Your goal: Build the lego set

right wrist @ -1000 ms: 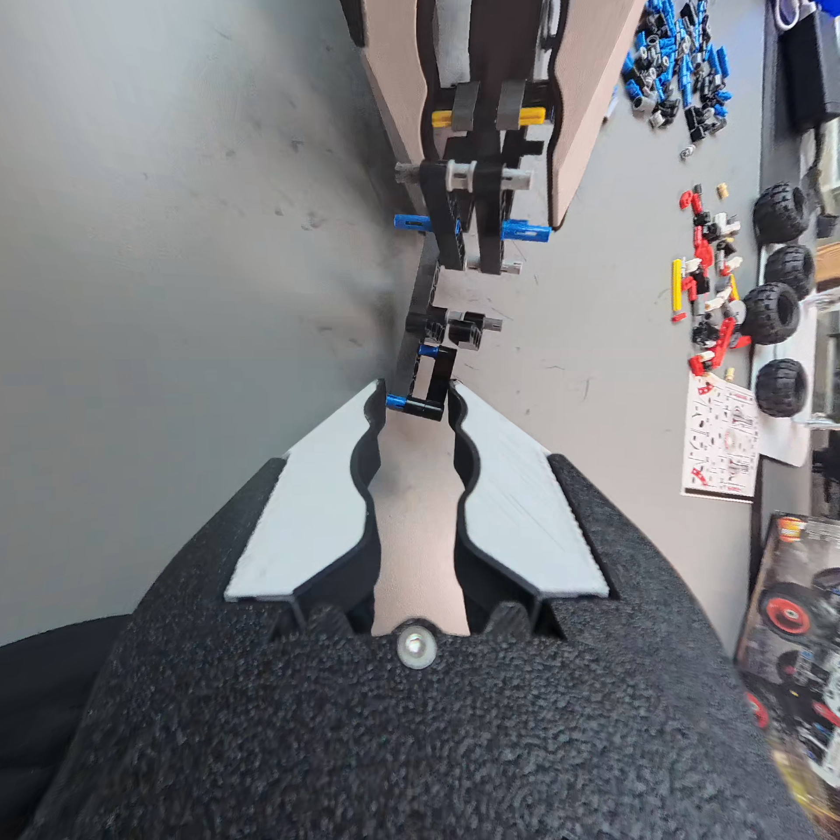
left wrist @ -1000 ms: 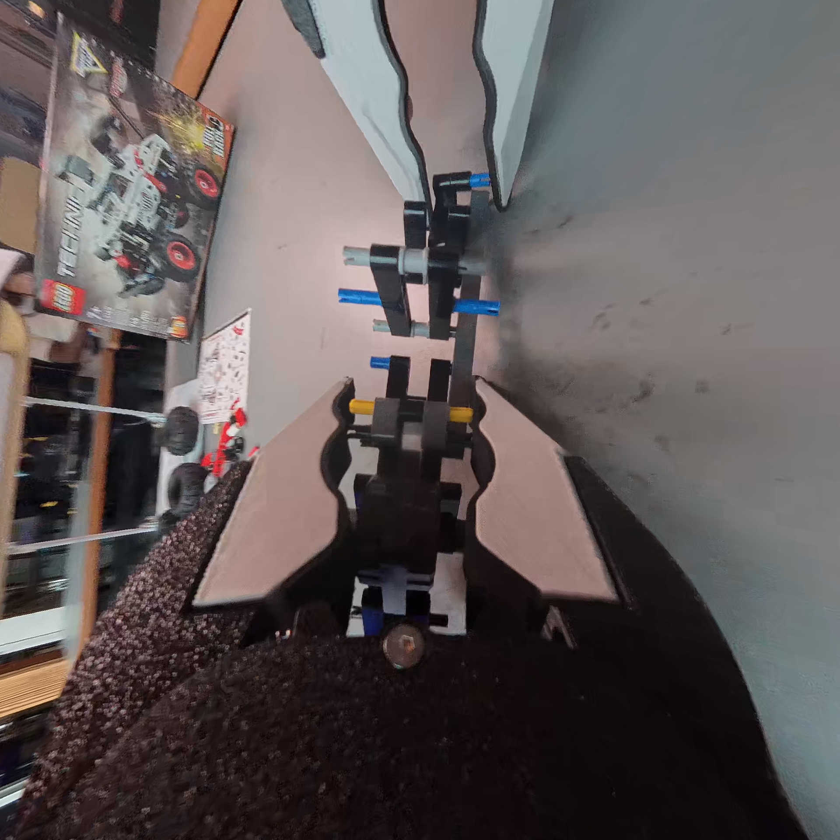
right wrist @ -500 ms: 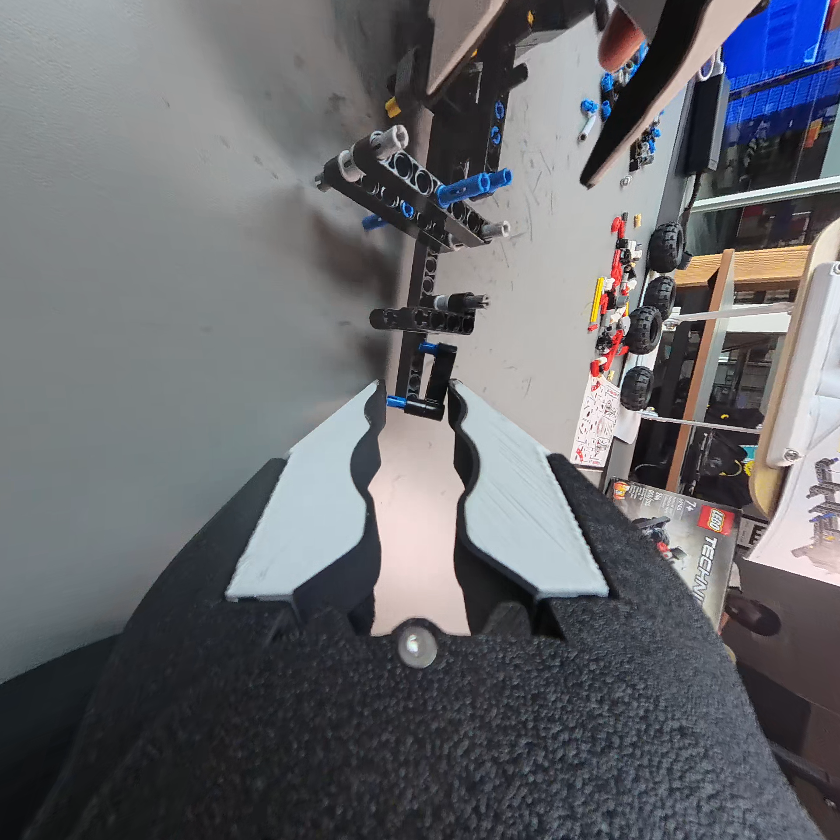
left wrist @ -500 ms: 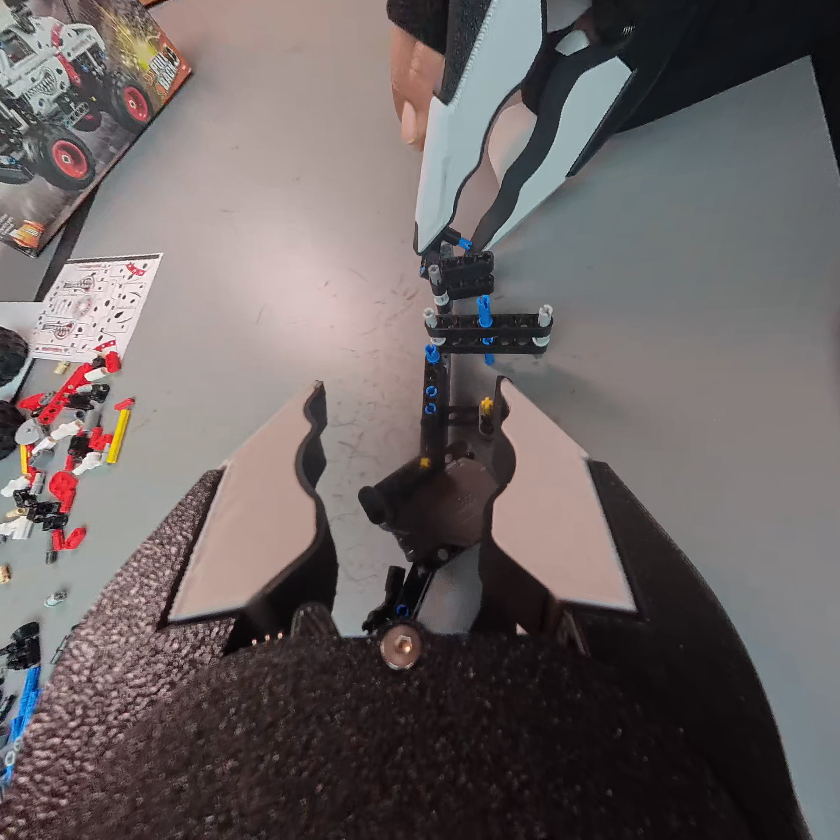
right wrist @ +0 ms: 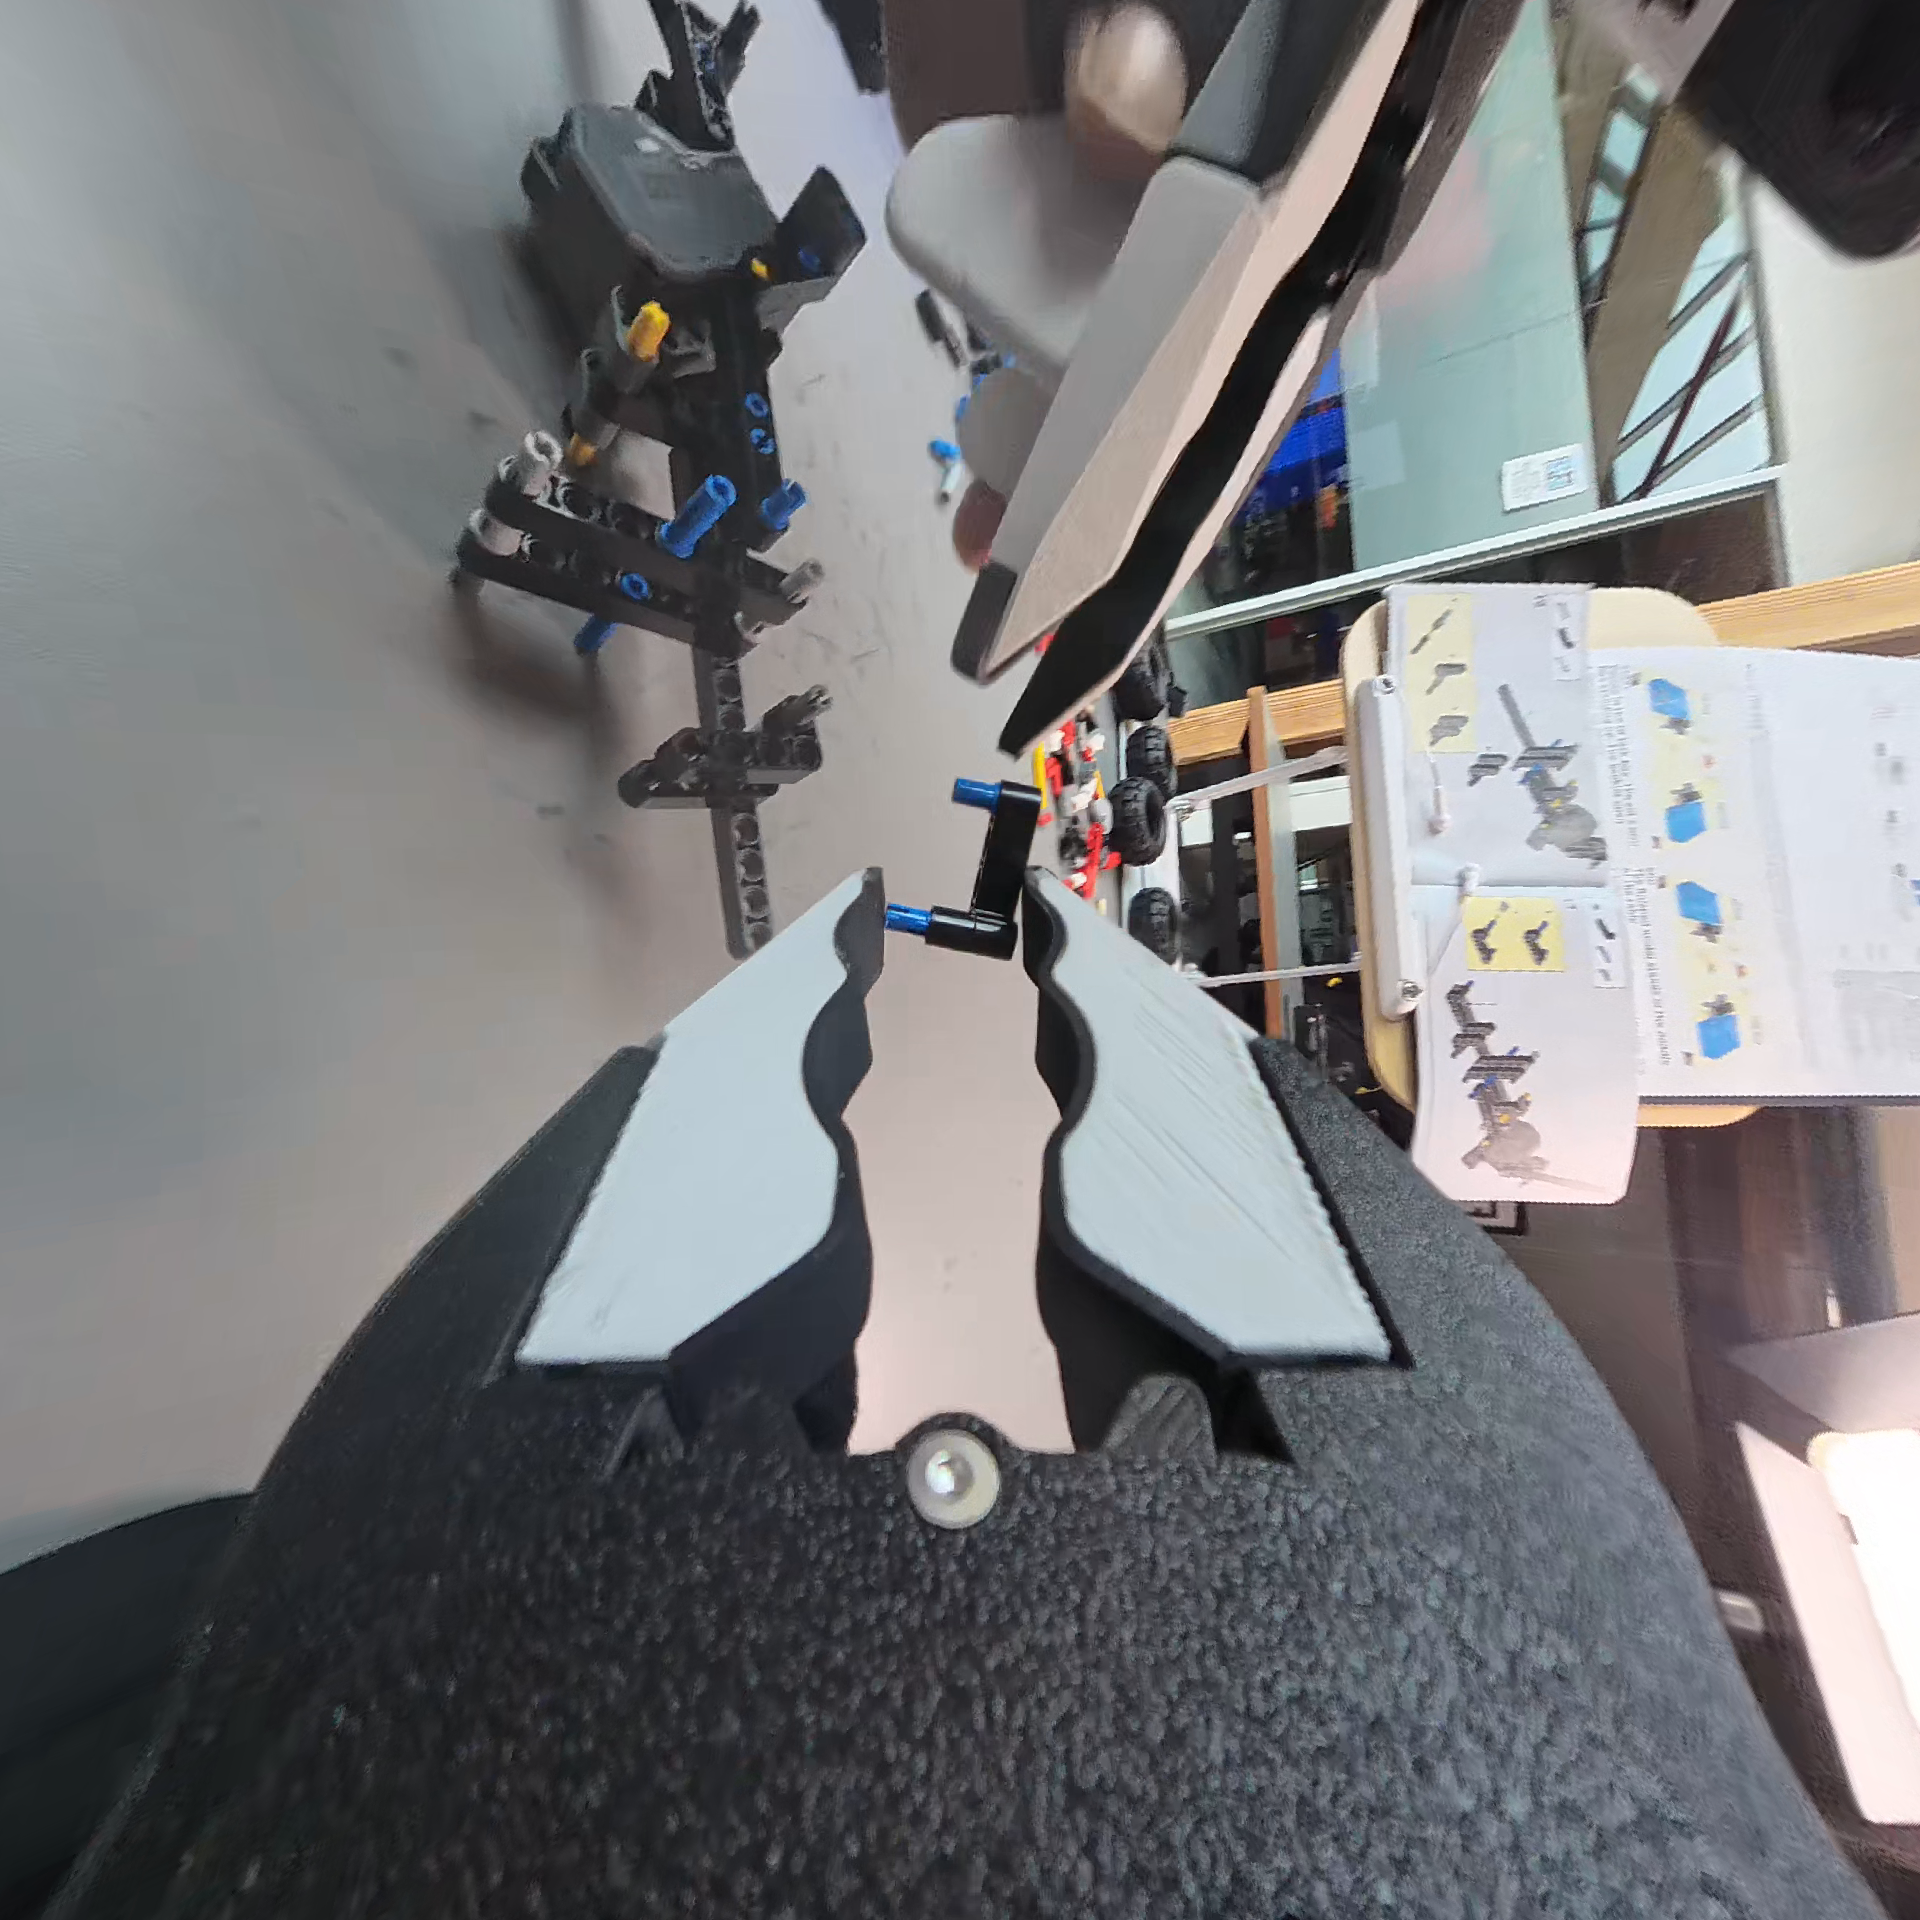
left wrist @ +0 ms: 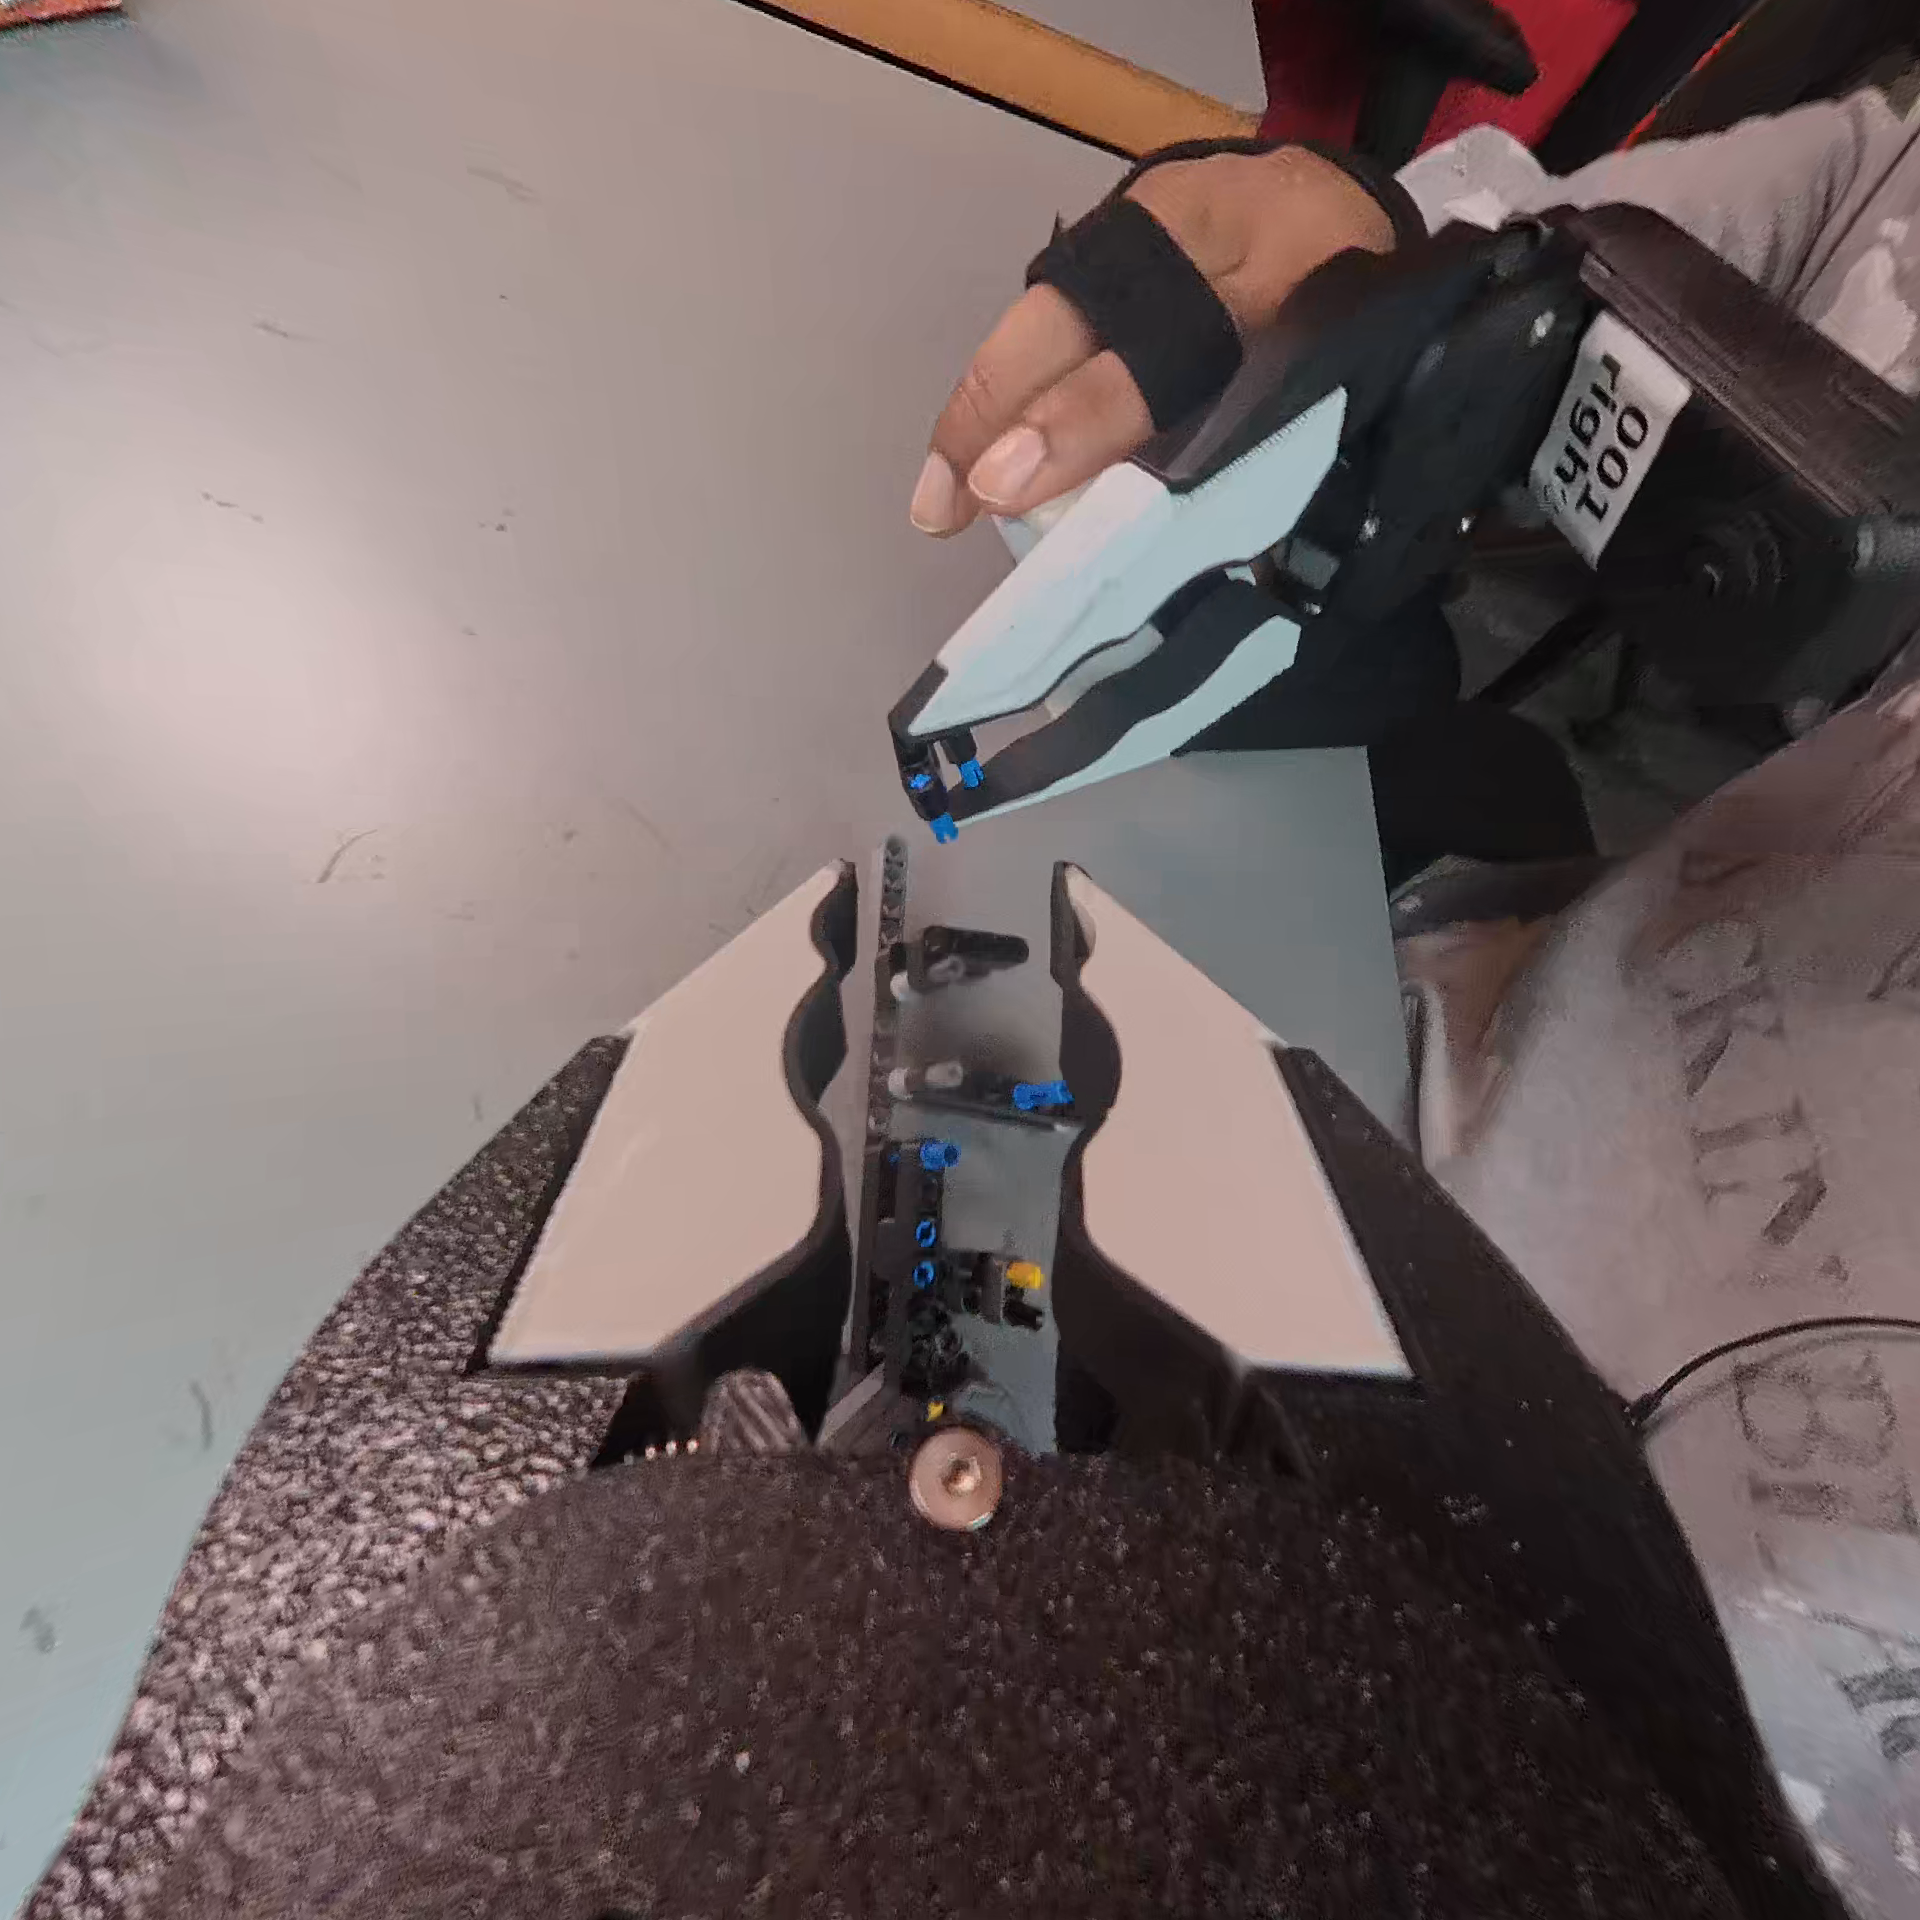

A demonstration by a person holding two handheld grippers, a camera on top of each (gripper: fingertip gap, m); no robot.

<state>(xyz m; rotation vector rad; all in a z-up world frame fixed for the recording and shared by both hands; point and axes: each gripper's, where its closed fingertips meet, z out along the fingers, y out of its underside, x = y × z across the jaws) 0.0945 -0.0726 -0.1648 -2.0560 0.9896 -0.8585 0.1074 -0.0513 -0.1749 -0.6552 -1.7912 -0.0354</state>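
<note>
The partly built black Lego frame (right wrist: 717, 582) with blue, grey and yellow pins lies flat on the grey table (right wrist: 260, 727). In the left wrist view it (left wrist: 914, 1195) shows below and between my left fingers. My left gripper (left wrist: 956, 883) hovers over it with its jaws a little apart and nothing in them; it also shows in the right wrist view (right wrist: 997, 691). My right gripper (right wrist: 954, 904) is shut on a small black L-shaped piece (right wrist: 987, 883) with two blue pins, held in the air just off the frame's long beam. It also shows in the left wrist view (left wrist: 940, 779).
An open instruction booklet (right wrist: 1507, 883) stands on a wooden holder at the right. Black tyres (right wrist: 1143, 800) and red parts (right wrist: 1081, 790) lie beyond my right fingertips. Loose blue pins (right wrist: 945, 457) lie past the frame. The person's hand (left wrist: 1091, 364) and clothing (left wrist: 1662, 1143) are at the right.
My left gripper has let go of the frame, which now lies on the table, and has lifted off it. My right gripper has drawn back from the beam with the L-shaped piece.
</note>
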